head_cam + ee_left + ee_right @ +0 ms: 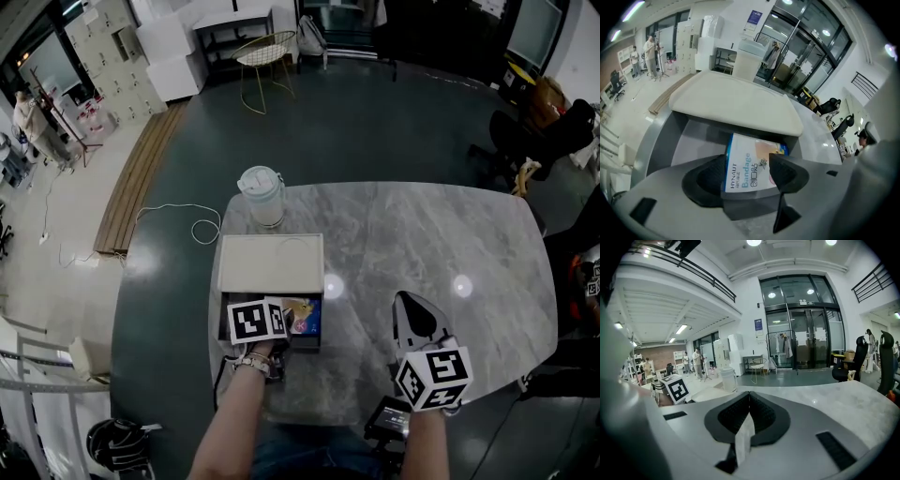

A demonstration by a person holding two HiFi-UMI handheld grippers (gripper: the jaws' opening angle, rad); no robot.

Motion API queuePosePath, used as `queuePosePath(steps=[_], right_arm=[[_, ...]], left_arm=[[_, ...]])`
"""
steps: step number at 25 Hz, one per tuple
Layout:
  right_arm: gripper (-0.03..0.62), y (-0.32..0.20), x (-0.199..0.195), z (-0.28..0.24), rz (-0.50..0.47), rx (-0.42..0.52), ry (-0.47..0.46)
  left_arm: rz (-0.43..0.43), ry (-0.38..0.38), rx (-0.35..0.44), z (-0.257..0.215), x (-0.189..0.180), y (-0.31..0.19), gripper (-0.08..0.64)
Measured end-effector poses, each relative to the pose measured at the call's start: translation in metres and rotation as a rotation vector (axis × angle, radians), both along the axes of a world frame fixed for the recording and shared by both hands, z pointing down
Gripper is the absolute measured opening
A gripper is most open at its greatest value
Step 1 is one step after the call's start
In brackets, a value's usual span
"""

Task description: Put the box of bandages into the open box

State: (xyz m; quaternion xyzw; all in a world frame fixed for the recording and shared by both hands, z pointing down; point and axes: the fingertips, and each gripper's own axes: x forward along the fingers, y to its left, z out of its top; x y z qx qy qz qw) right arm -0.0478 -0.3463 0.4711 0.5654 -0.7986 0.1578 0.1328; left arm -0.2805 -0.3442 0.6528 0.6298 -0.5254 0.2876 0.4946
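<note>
The bandage box (746,157), white and blue with "Bandage" printed on it, lies flat inside the open box (684,136), under its raised cream lid (736,101). My left gripper (749,165) points down into the open box with its jaws open, one pad on each side of the bandage box. In the head view the bandage box (306,314) shows in the open box (306,343) beside the left gripper (287,328). My right gripper (418,317) rests over the table to the right, shut on nothing (749,401).
The open box sits near the front left edge of a grey marble table (441,244). A white lidded jug (262,195) stands behind the box. Beyond the table are a wire chair (263,54), a floor cable (192,223) and an office chair (548,131).
</note>
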Motion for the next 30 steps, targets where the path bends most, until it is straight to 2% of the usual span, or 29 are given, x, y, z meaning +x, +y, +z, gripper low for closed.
queuePosePath(steps=[3,7,13,18,21,25,30], right_arm=[[0.025,-0.004,-0.001,-0.006,-0.005,0.013,0.001],[0.025,-0.008,0.000,-0.012,-0.005,0.028,-0.001],[0.025,-0.015,-0.003,-0.026,-0.013,0.066,-0.007],[0.025,-0.020,-0.005,-0.046,-0.024,0.111,-0.006],[0.025,-0.023,-0.004,-0.065,-0.027,0.145,-0.006],[0.025,-0.025,-0.001,-0.088,-0.028,0.193,-0.005],[0.025,-0.027,-0.001,-0.109,-0.022,0.246,-0.009]], left_arm=[[0.027,-0.008,-0.009,0.000,0.003,0.000,0.299],[0.000,0.000,0.009,-0.006,-0.003,-0.002,0.299],[-0.055,0.011,0.078,-0.029,-0.019,-0.011,0.299],[-0.111,0.068,0.148,-0.055,-0.027,-0.015,0.298],[-0.144,0.108,0.197,-0.075,-0.031,-0.020,0.298],[-0.164,0.120,0.274,-0.103,-0.041,-0.028,0.280],[-0.197,0.133,0.468,-0.151,-0.059,-0.039,0.187]])
